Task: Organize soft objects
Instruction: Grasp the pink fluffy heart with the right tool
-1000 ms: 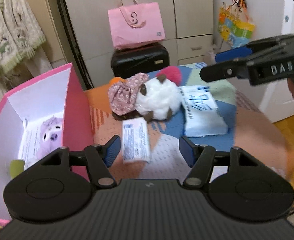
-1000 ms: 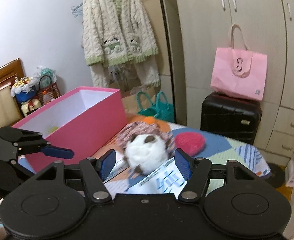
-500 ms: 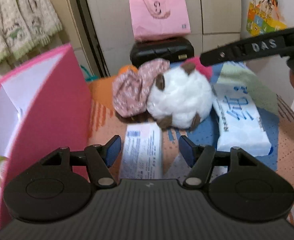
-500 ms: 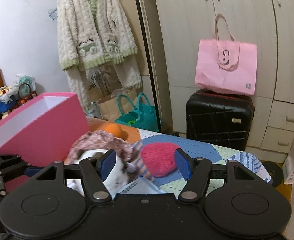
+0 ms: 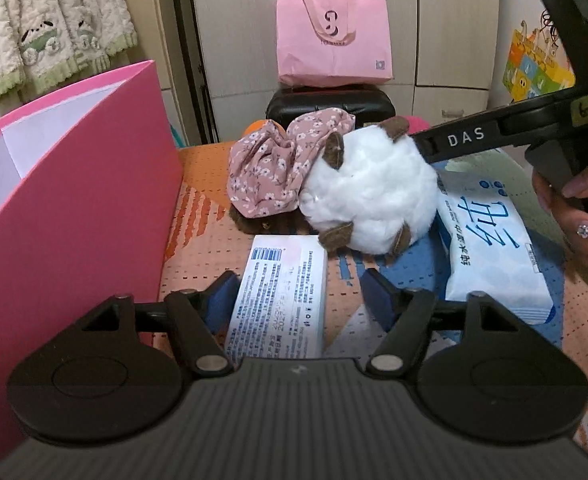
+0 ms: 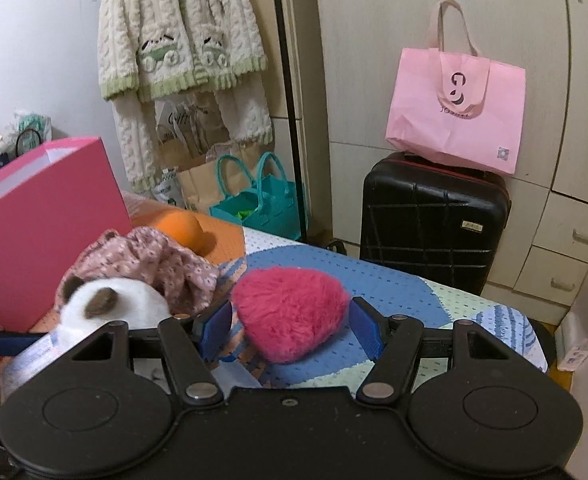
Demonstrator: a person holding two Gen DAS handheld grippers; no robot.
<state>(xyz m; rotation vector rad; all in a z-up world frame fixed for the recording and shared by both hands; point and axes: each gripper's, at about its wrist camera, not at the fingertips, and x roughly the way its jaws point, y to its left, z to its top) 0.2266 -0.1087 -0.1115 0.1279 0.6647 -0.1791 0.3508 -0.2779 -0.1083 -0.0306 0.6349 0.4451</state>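
My left gripper (image 5: 300,296) hangs low over the patchwork cover, its jaws opening. A flat white packet with a barcode (image 5: 282,300) lies between them, with a gap at the right pad. Behind it sit a white plush with brown ears (image 5: 370,200), a pink floral cloth (image 5: 270,176) and a wet-wipes pack (image 5: 490,248). My right gripper (image 6: 290,328) is open, its pads either side of a fluffy pink heart (image 6: 290,316) without pressing it. One of its fingers (image 5: 466,140) reaches in past the plush.
A tall pink box (image 5: 74,200) stands open at the left, close to my left gripper. An orange ball (image 6: 182,230) lies behind the cloth. A black suitcase (image 6: 434,224) with a pink bag (image 6: 458,108) and a teal bag (image 6: 262,204) stand beyond the bed's edge.
The left gripper sank toward the white packet and its jaws widened. The right gripper swung from the white plush to the pink heart, which now lies between its fingers.
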